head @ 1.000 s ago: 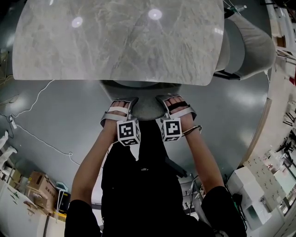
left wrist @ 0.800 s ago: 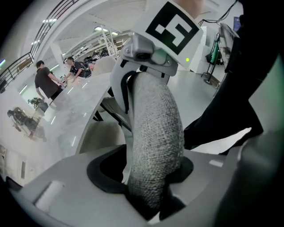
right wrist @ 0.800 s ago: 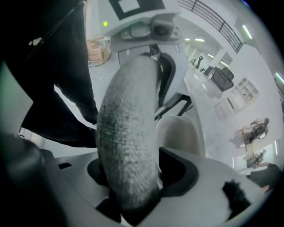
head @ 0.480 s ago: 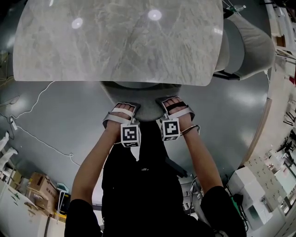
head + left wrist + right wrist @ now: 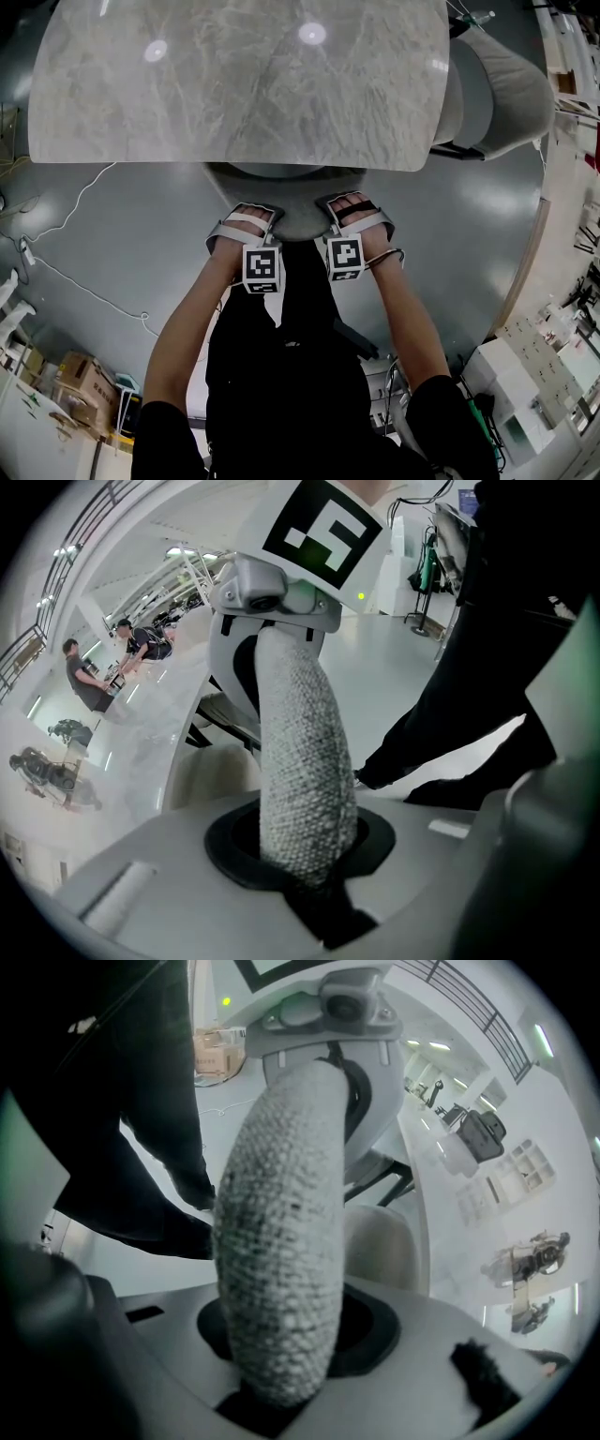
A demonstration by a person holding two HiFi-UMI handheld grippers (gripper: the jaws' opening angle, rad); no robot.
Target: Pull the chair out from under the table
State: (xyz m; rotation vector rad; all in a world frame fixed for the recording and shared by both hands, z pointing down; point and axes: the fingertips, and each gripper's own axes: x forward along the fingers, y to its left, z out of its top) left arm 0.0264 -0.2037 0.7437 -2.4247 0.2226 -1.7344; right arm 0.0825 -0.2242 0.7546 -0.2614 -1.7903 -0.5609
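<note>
Two chairs point(image 5: 296, 214) point(image 5: 511, 86), one table point(image 5: 234, 89)

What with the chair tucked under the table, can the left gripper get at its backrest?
Apparently yes: the left gripper has the backrest between its jaws, which have just been closing; nothing blocks it.

Open lab or workshop hall: glossy grey floor point(image 5: 141, 225) with a loose cable point(image 5: 94, 289) left of the left gripper point(image 5: 251, 214), cardboard boxes point(image 5: 80, 370) behind it, white racks point(image 5: 539, 352) right of the right gripper point(image 5: 352, 208), people at benches point(image 5: 82, 672) beyond.
</note>
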